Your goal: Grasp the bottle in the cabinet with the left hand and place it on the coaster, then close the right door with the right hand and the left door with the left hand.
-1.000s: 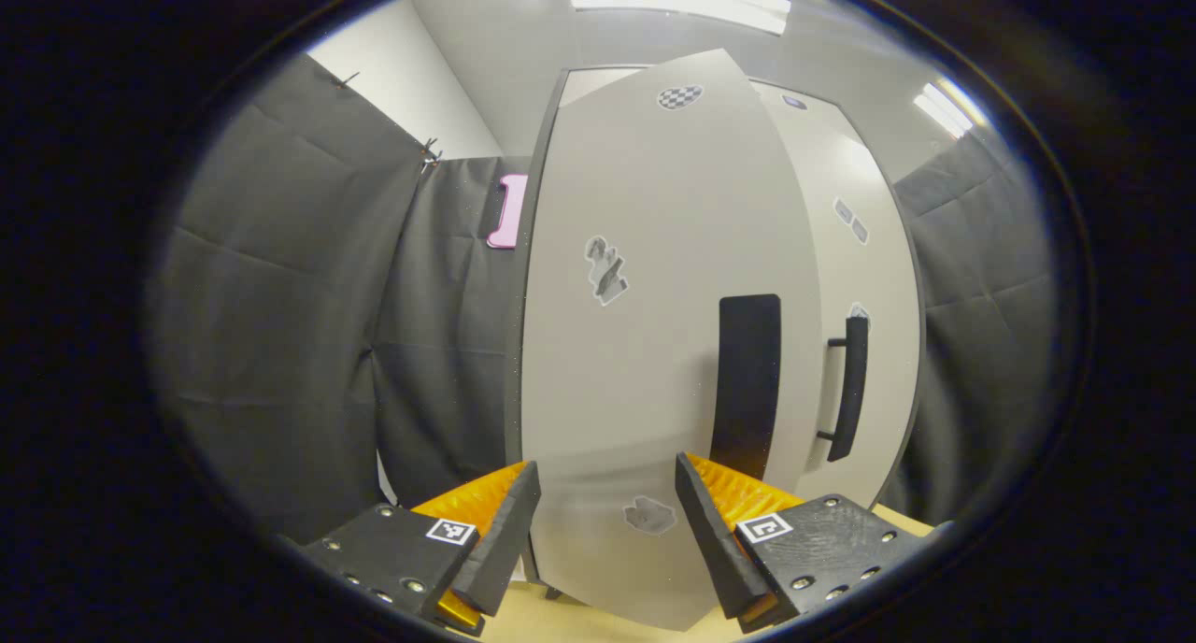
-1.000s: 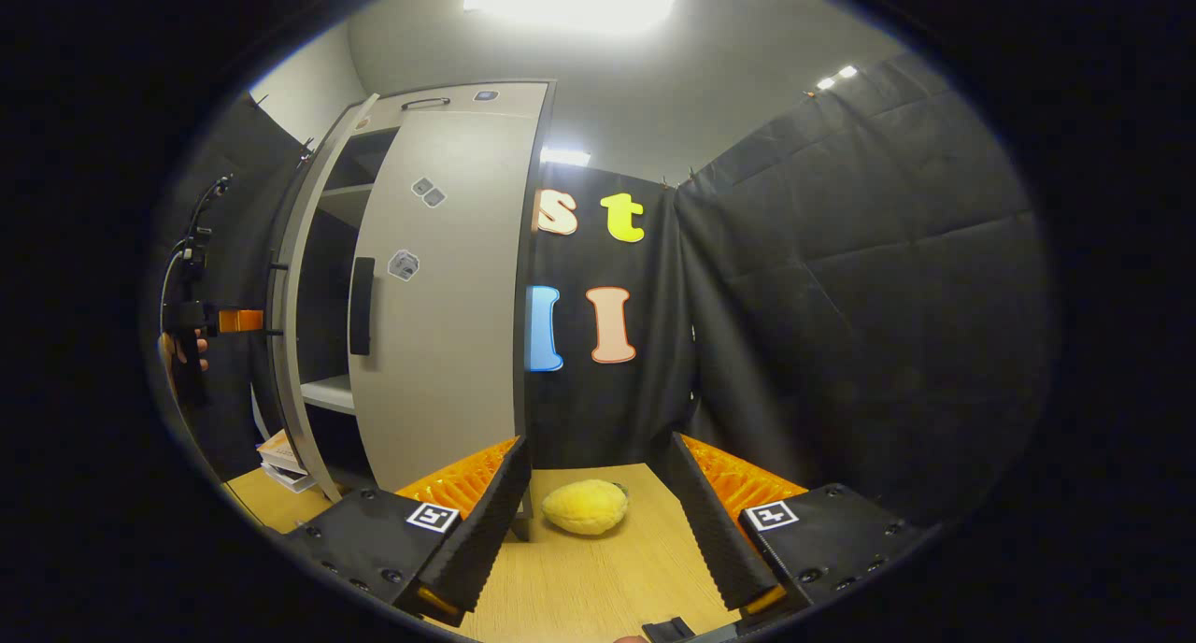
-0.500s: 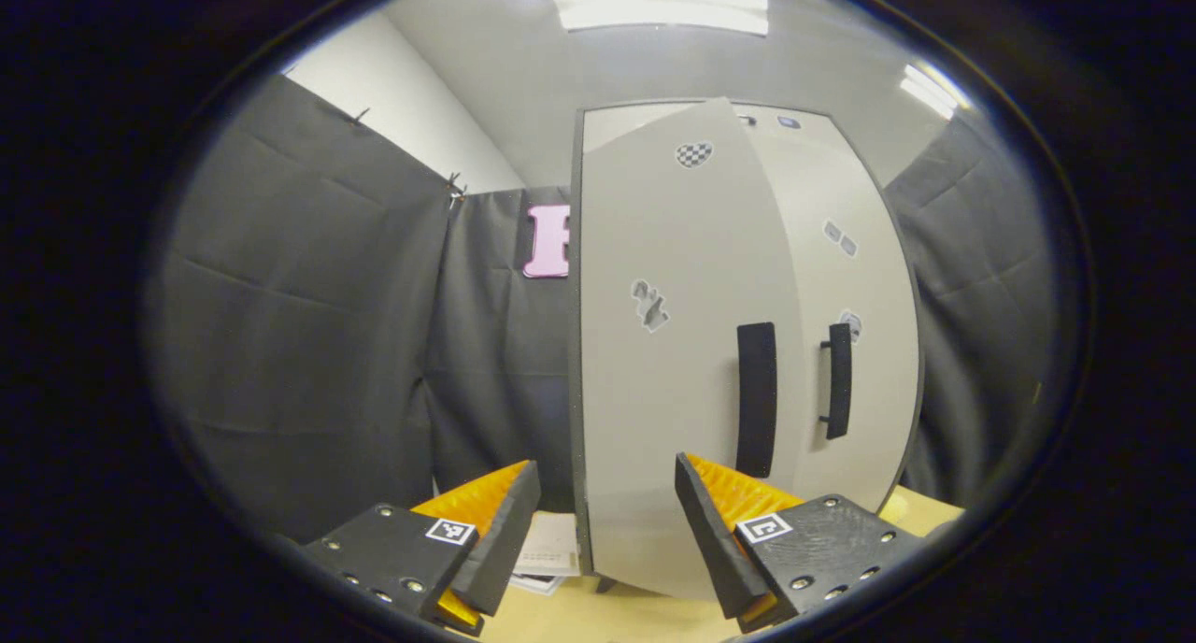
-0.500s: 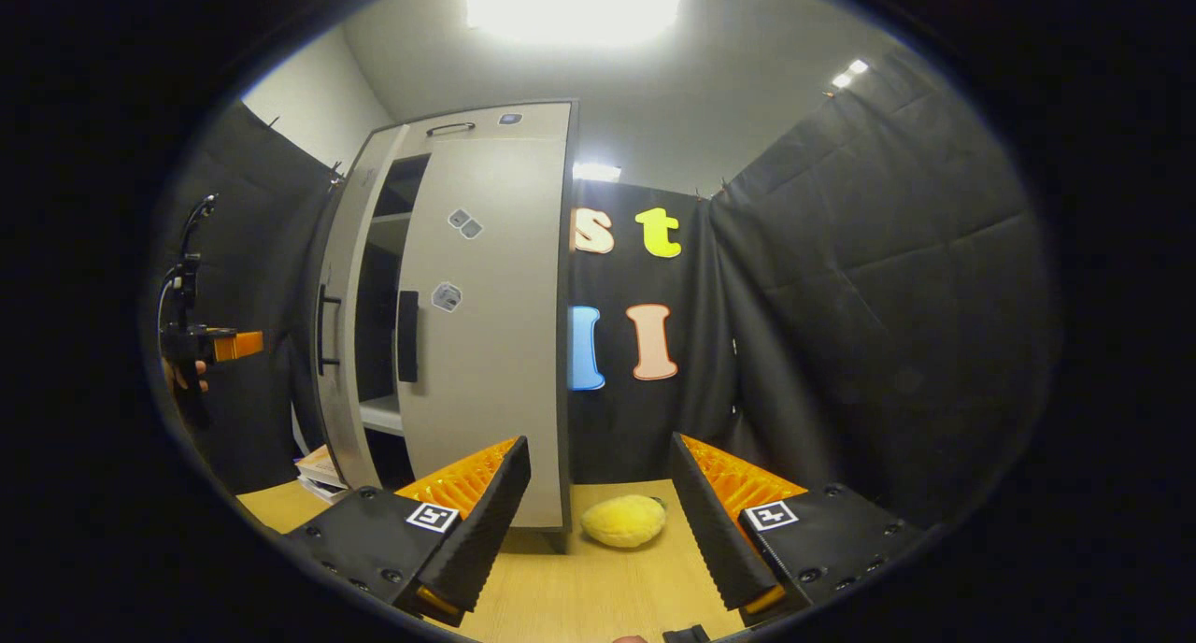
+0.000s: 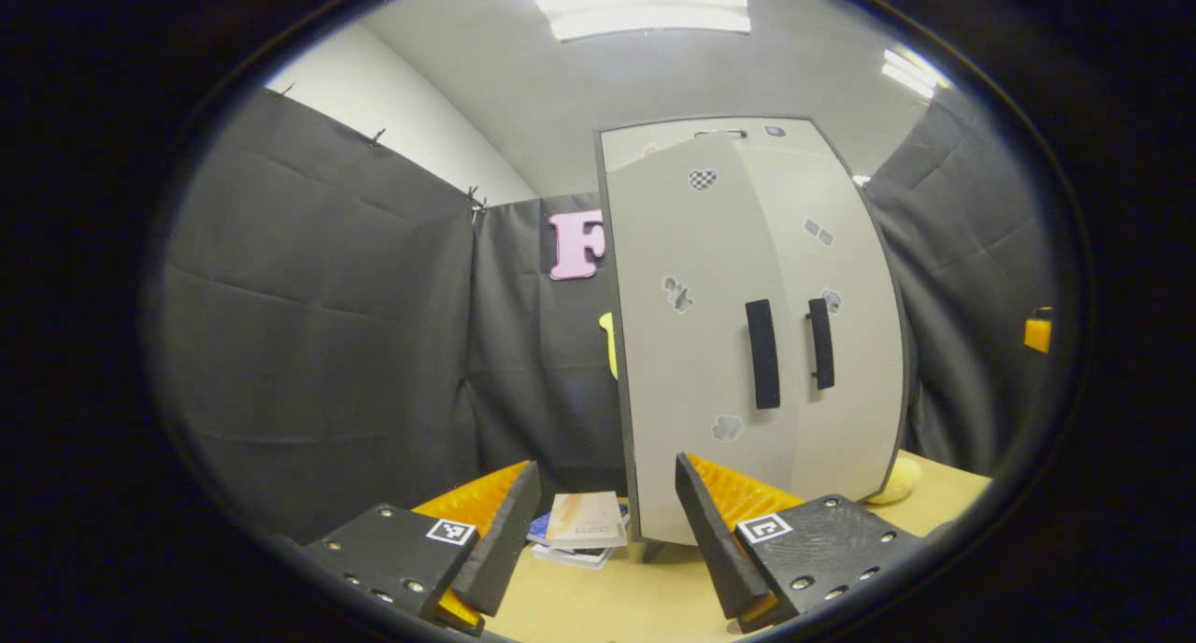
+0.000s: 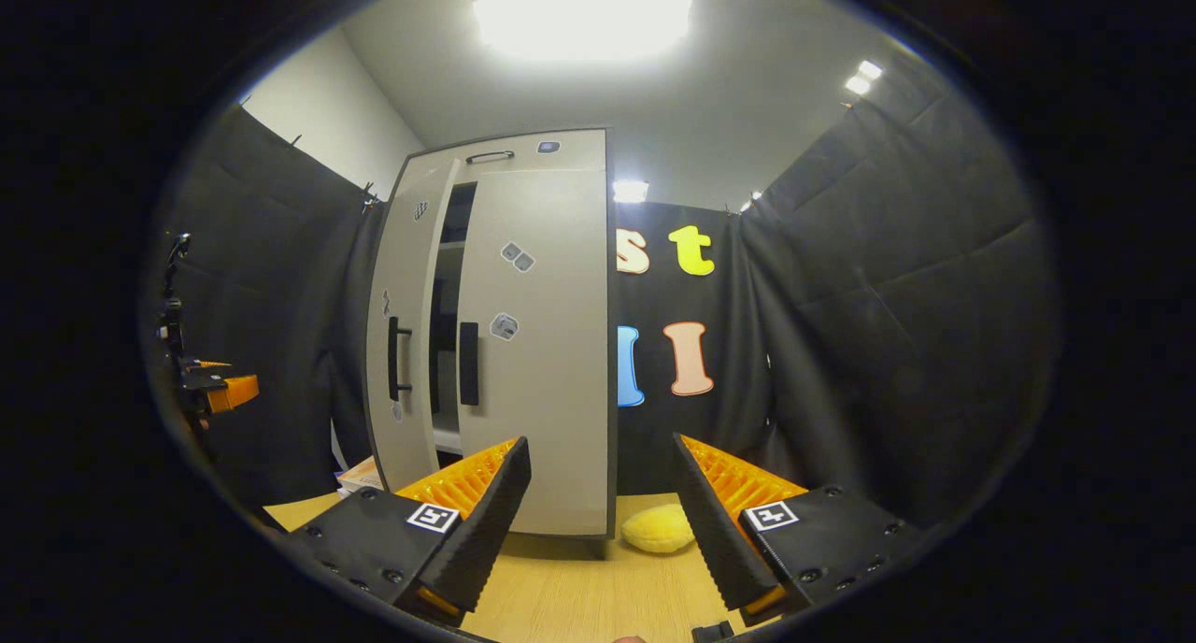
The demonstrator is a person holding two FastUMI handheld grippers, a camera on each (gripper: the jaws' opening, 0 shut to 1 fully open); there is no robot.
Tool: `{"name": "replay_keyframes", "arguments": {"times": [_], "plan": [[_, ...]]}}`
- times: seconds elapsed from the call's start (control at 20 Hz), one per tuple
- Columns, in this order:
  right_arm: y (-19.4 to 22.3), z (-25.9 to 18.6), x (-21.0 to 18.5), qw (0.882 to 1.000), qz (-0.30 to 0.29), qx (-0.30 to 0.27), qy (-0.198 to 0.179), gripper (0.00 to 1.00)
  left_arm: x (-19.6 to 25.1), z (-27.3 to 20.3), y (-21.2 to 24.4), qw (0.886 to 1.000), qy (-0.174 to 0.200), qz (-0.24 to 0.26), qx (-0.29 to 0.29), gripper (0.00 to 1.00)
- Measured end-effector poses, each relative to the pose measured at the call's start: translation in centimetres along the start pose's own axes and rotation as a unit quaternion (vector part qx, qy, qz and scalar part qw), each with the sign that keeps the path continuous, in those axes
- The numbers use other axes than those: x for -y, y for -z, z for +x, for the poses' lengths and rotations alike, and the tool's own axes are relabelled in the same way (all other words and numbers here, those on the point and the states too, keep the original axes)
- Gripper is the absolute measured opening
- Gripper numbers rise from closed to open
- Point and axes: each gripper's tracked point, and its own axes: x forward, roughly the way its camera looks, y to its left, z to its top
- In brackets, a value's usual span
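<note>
Left gripper (image 5: 607, 521) jaws wide apart, holding nothing; same for right gripper (image 6: 603, 517). Cabinet (image 6: 551, 344) stands on the desk (image 6: 579, 596), right door (image 6: 537, 344) shut, left door (image 6: 402, 344) a crack ajar. Bottle and coaster: cannot tell where. Yellow plush (image 6: 657, 528) right of cabinet, books (image 5: 581, 528) left.

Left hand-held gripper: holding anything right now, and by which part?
Nothing is held. The left hand-held gripper is open with empty space between its fingers, standing off from the left door. The right hand-held gripper is open and empty too.
</note>
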Motion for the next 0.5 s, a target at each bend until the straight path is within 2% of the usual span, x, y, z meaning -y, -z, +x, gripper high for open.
{"name": "replay_keyframes", "arguments": {"times": [0.05,0.1,0.2,0.25,0.3,0.35,0.5], "plan": [[0.0,-0.2,-0.5,1.0,-0.001,-0.001,-0.004,0.92,-0.5,-0.8,0.2,1.0,0.002,-0.001,-0.001,0.86],[-0.1,-0.3,-1.1,1.0,-0.002,-0.003,-0.006,0.95,-1.0,-1.4,0.2,1.0,0.002,-0.003,-0.001,0.86],[-0.3,-1.1,-1.9,1.0,-0.005,-0.006,-0.008,0.95,-1.8,-2.6,-0.1,1.0,0.003,-0.001,0.002,0.86],[-0.6,-1.6,-2.2,1.0,-0.006,-0.004,-0.008,0.95,-2.1,-3.0,-0.3,1.0,0.002,0.003,0.006,0.93],[-0.9,-1.9,-2.4,1.0,-0.006,-0.001,-0.008,0.92,-2.3,-3.5,-0.5,1.0,0.003,0.007,0.008,0.92],[-1.1,-2.1,-2.8,1.0,-0.003,0.001,-0.008,0.95,-2.4,-4.0,-0.7,1.0,0.005,0.007,0.01,0.92],[-1.6,-2.7,-3.9,1.0,0.004,0.01,-0.016,0.95,-2.3,-4.7,-0.9,1.0,0.015,0.004,0.014,0.92]]}}
